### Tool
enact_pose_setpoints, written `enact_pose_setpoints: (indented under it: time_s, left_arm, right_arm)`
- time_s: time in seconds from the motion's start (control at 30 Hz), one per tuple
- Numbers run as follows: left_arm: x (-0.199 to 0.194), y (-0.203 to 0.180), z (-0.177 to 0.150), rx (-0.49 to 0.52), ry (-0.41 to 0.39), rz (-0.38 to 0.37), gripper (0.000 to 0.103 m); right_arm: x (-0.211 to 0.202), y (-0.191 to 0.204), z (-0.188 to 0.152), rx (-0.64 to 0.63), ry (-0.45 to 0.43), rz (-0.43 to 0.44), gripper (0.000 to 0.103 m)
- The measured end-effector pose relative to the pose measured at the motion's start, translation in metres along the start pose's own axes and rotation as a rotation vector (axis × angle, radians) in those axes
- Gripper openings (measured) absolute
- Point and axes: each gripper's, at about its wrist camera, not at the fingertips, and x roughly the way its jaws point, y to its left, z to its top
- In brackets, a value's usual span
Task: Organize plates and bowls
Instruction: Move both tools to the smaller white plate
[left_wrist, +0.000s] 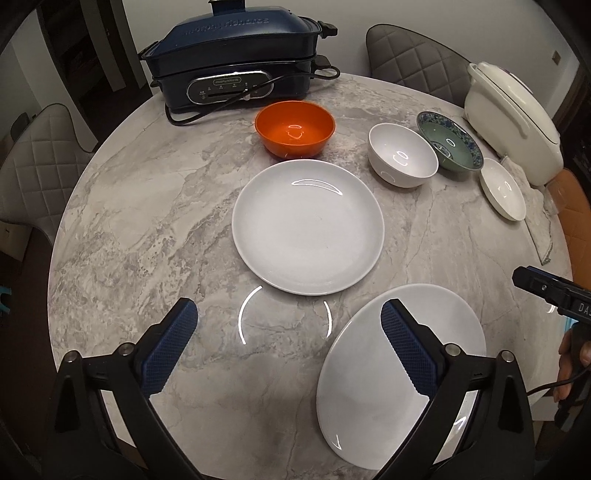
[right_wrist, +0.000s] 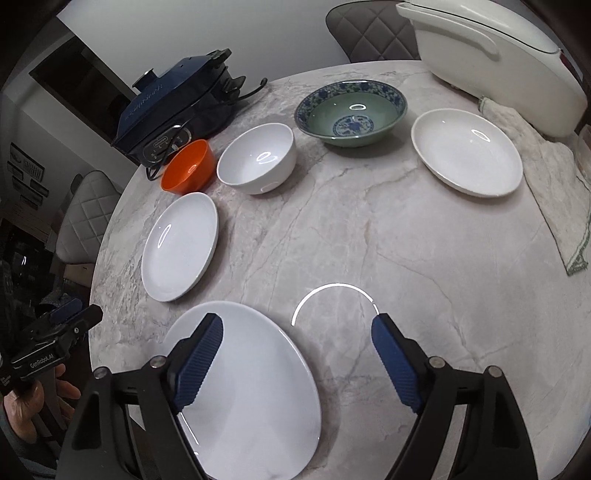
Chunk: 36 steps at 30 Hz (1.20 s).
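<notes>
Two white plates lie on the marble table: one in the middle (left_wrist: 308, 227) (right_wrist: 181, 245) and one at the near edge (left_wrist: 362, 398) (right_wrist: 258, 387). Behind them stand an orange bowl (left_wrist: 295, 127) (right_wrist: 188, 166), a white bowl (left_wrist: 402, 155) (right_wrist: 256, 158), a green bowl with a blue pattern (left_wrist: 450, 142) (right_wrist: 351, 114) and a shallow white dish (left_wrist: 502, 188) (right_wrist: 467, 151). My left gripper (left_wrist: 289, 305) hangs open above the table left of the near plate, holding nothing. My right gripper (right_wrist: 298, 319) (left_wrist: 546, 291) is open and empty too, above the near plate's right rim.
A dark blue electric cooker (left_wrist: 236, 66) (right_wrist: 177, 107) with its cord sits at the back of the table (left_wrist: 129, 221). A white rice cooker (left_wrist: 517, 122) (right_wrist: 498, 55) stands on a cloth (right_wrist: 554, 192) at the right. Padded chairs (left_wrist: 37, 166) surround the round table. A hand (right_wrist: 22, 410) holds the left gripper (right_wrist: 55, 332).
</notes>
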Motion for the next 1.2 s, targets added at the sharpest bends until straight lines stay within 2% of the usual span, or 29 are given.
enact_pose_setpoints:
  time_s: [0.5,0.73,0.9,1.07,1.1,1.17,1.2]
  left_arm:
    - [0.042,0.009,0.032,-0.055,0.053,0.012,0.101]
    - [0.085,0.072,0.043,-0.158,0.103,0.053,0.101]
    - [0.120,0.110,0.051,-0.199,0.166,-0.018,0.099]
    - [0.139,0.115,0.061,-0.180,0.196,-0.055,0.099]
    - [0.143,0.114,0.062,-0.176,0.207,-0.068,0.098]
    - [0.152,0.110,0.063,-0.163,0.237,-0.085,0.085]
    - [0.157,0.108,0.062,-0.159,0.258,-0.081,0.083]
  right_arm:
    - [0.051,0.032,0.062,-0.104,0.049,0.084,0.085]
    - [0.090,0.046,0.085,-0.081,0.095,0.178,0.085]
    - [0.117,0.054,0.096,-0.050,0.124,0.250,0.085]
    - [0.139,0.061,0.101,-0.037,0.163,0.270,0.083]
    - [0.141,0.063,0.101,-0.038,0.166,0.276,0.082]
    - [0.146,0.066,0.102,-0.042,0.173,0.281,0.079]
    - [0.148,0.065,0.102,-0.043,0.179,0.279,0.078]
